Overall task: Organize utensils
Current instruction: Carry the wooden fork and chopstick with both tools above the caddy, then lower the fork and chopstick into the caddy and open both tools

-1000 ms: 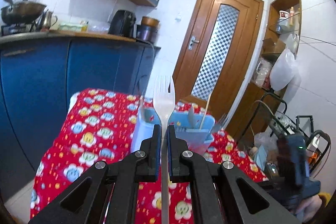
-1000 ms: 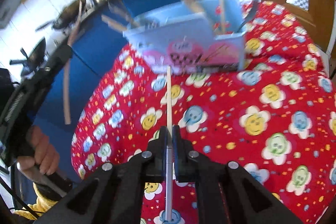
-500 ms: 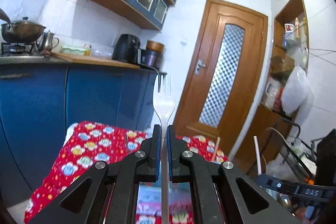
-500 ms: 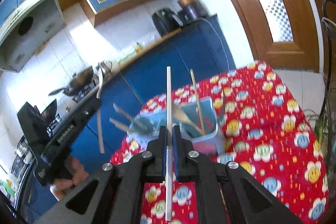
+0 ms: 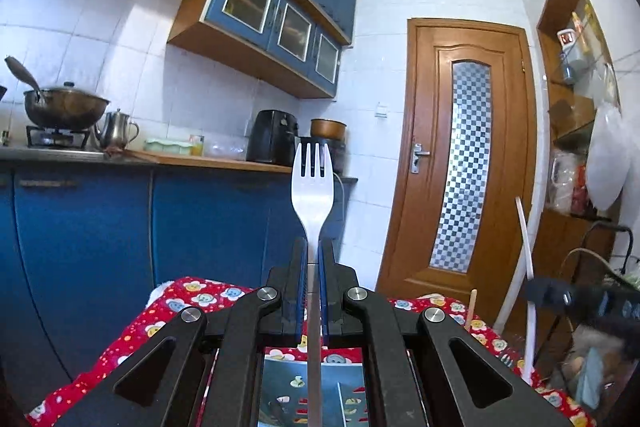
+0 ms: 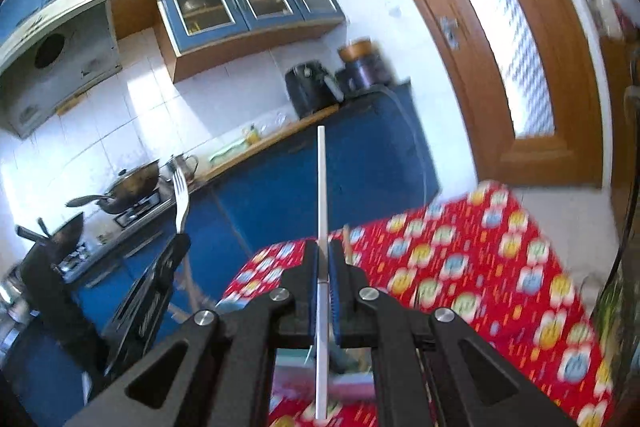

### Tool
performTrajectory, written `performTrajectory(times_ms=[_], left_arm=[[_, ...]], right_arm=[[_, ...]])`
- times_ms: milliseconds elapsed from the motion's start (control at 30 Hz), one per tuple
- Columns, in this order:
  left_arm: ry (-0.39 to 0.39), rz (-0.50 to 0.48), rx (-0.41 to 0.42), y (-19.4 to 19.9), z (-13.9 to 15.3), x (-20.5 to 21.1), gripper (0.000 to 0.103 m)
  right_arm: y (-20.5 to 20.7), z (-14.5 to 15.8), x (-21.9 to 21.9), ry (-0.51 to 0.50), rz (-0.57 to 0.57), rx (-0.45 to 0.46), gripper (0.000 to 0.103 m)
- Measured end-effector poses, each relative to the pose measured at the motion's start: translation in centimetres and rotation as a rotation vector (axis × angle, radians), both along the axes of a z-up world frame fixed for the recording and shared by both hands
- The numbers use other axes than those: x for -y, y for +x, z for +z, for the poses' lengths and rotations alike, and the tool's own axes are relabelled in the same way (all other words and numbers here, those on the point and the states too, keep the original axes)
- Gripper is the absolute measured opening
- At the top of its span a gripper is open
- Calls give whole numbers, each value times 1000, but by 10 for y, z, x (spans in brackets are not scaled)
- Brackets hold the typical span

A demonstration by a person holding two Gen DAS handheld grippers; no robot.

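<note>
Fork (image 5: 312, 183) was clenched by its handle in the left gripper (image 5: 313, 259), tines up, above the blue utensil box (image 5: 280, 387) on the red-clothed worktop (image 6: 480, 259); right gripper (image 6: 323, 259) was clamped on a white chopstick (image 6: 322, 187); both jaws were closed tight.

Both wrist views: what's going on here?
A person is sorting utensils with two handheld grippers over a table with a red patterned tablecloth. The left gripper is shut on a metal fork, tines pointing up. The right gripper is shut on a thin white stick, perhaps a chopstick. A blue utensil holder sits just below the left gripper; neither item is in it yet.
</note>
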State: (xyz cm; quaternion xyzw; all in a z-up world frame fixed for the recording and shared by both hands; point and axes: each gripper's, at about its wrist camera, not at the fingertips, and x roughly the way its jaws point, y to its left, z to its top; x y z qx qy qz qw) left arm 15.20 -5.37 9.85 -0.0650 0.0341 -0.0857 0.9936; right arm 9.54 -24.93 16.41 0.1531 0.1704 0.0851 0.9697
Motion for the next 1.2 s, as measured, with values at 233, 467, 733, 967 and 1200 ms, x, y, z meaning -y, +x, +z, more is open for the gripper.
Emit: performTrajectory(times_ms=[233, 467, 733, 967, 1200], left_arm=[[5, -9, -1, 13, -19, 0, 5], [22, -20, -9, 14, -30, 2, 5], [30, -48, -56, 11, -32, 3, 7], [14, -57, -64, 0, -24, -4, 27], [12, -67, -86, -19, -10, -13, 30]], right_arm=[[23, -10, -17, -119, 8, 100, 7], [29, -31, -27, -212, 12, 99, 7], [27, -43, -31, -238, 54, 49, 8], [14, -34, -32, -198, 66, 50, 15], [-7, -13, -37, -169, 84, 86, 29]])
